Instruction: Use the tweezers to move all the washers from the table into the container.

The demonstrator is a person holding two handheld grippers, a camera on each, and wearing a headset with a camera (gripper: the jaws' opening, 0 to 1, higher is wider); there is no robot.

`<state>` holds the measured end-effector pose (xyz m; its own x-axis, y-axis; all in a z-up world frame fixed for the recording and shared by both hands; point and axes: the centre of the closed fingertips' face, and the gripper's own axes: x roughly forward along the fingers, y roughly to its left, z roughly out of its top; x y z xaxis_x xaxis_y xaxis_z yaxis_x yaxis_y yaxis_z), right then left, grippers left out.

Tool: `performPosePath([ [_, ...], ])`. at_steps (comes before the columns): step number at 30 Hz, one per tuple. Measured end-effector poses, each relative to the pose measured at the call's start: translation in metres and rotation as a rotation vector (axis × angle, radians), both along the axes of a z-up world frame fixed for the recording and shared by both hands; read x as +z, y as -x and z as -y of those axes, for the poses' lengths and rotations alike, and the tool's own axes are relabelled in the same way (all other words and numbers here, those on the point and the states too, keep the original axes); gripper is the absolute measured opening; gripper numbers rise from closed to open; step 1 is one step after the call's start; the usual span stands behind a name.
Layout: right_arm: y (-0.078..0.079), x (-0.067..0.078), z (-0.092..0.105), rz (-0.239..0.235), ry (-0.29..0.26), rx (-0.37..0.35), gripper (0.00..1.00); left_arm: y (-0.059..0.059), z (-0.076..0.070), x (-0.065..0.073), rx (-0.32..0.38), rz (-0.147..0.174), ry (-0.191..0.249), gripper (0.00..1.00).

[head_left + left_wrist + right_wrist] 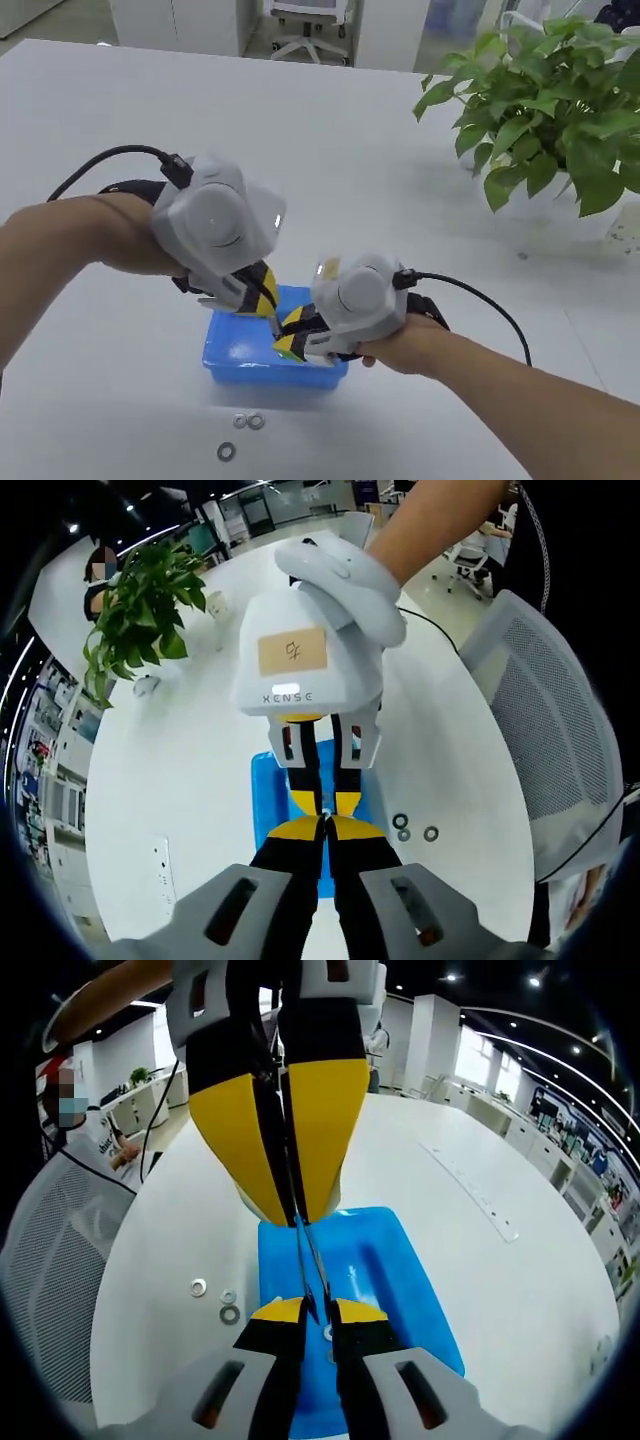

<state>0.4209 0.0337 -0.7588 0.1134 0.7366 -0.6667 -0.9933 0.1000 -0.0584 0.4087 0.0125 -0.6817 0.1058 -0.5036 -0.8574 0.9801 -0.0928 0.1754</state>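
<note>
Blue container sat under both grippers. Left gripper and right gripper each pinched the thin tweezers. Three washers lay on the table just beside the container. A loosened pinch could drop the tweezers.

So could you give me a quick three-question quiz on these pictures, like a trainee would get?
1. How many washers lie on the table outside the container?
2. True or false: the container is red.
3. Which thin tool runs from the left gripper to the right gripper above the container? A) a spoon B) tweezers C) a paintbrush

Key: 1. Three. 2. False, it is blue. 3. B.
</note>
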Motion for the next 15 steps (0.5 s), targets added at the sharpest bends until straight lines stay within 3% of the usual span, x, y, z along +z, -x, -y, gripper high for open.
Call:
performPosePath([
  [15, 0.024, 0.020, -0.005, 0.036, -0.036, 0.013, 0.11, 0.024, -0.004, 0.018, 0.006, 0.005, 0.005, 0.05],
])
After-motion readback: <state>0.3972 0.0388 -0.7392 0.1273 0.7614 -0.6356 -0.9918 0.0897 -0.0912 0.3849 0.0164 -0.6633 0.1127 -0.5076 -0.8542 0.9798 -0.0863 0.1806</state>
